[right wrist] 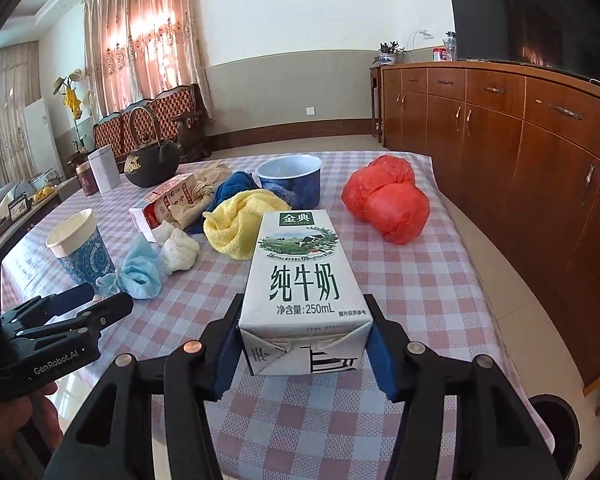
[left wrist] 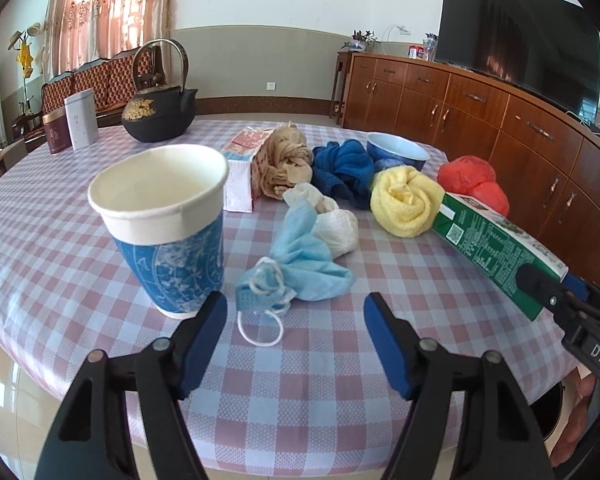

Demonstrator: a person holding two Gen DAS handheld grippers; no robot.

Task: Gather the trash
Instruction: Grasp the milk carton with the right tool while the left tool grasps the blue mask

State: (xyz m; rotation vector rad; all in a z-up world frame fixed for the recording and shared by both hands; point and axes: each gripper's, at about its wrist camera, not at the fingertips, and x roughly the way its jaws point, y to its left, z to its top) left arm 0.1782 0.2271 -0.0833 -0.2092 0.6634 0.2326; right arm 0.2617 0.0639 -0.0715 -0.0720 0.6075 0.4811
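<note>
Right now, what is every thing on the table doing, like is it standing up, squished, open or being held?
milk carton: lying flat, right gripper clamped on it
left gripper: open, empty
paper cup: upright, looks empty
face mask: crumpled
red bag: bundled up
yellow cloth: scrunched
blue bowl: upright
teapot: upright, lid on

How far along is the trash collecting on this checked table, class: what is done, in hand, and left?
Done: nothing shows as binned yet. In hand: the right gripper has its fingers on both sides of the milk carton. The left gripper is open, fingers apart near the blue face mask. Left: the paper cup, the white wad, the red bag.
</note>
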